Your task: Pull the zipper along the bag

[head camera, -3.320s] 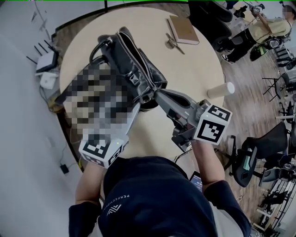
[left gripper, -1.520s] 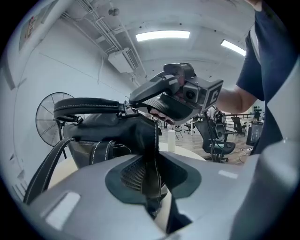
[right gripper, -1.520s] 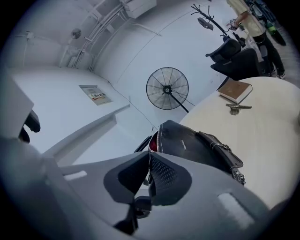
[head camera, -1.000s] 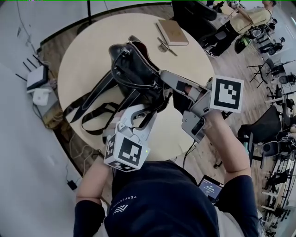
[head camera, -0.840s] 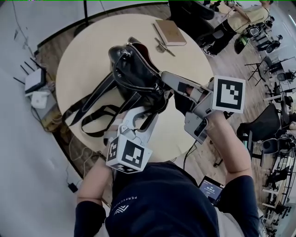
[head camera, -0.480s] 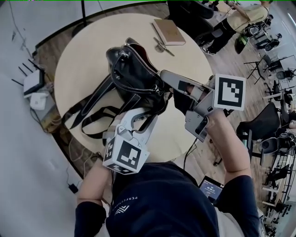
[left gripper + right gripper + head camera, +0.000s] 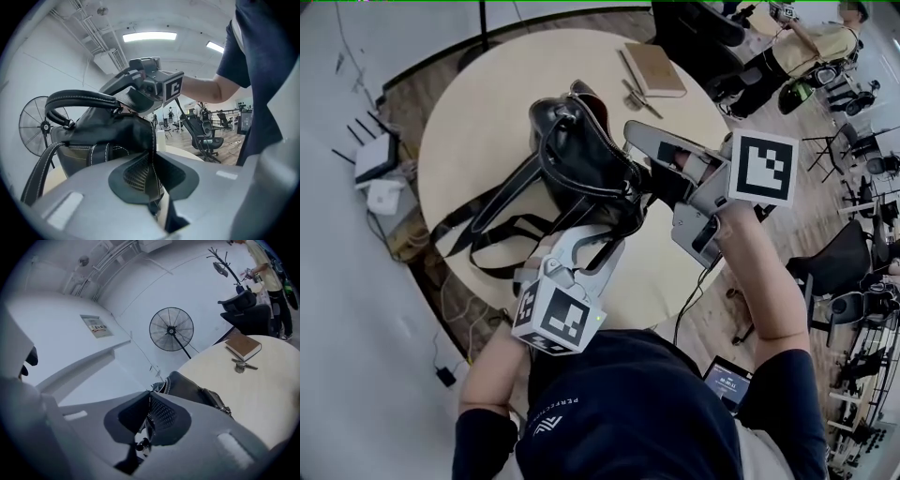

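holding the bag, zipper pinched

my left gripper [image 7: 152, 164] has its jaws closed tight on a stitched end seam of the black bag [image 7: 581, 173]. the bag stands on the round table [image 7: 478, 103], its straps [image 7: 487, 239] trailing toward me. my right gripper [image 7: 149, 418] is nearly shut, pads pinching the zipper pull [image 7: 143, 444] at the bag's top opening. a notebook [image 7: 656, 67] lies at the far edge.

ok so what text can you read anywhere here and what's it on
"PERFECT" on the shirt, below the collar; the letters after it are too small to read.
Wall sign: too blurred to read.
Screen: too small to read.
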Motion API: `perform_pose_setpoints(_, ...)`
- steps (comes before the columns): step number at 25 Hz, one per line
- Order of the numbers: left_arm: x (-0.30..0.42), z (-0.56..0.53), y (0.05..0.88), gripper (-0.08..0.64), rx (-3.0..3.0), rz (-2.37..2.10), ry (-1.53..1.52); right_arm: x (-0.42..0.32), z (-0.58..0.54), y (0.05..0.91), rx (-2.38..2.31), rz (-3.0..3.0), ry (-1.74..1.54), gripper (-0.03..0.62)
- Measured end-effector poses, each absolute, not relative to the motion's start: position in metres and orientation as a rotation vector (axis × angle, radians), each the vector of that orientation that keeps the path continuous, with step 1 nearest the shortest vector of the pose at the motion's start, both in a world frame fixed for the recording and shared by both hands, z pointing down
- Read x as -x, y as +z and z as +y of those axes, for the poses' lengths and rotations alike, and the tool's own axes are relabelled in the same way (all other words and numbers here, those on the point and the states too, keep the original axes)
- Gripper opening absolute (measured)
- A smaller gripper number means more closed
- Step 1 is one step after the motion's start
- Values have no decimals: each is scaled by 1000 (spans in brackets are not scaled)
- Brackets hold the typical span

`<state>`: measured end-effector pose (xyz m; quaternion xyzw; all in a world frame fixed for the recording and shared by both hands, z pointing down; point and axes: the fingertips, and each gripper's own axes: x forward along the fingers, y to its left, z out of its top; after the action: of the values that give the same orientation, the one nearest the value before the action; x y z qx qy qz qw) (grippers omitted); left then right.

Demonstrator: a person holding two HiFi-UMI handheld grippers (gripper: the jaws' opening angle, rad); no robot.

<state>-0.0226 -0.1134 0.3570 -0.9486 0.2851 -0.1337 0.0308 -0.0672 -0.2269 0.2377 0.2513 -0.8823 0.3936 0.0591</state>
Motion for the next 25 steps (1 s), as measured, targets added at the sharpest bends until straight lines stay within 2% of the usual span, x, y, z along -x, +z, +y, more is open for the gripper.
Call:
perform_pose_setpoints(17,31,-113,352,58,2909,930,-437,78,-228,239,-611,-2686,994,5)
perform_pose_setpoints(25,32,-111,351,55,2902,993,-430,88,-234,240,-531,-2712,1012,5)
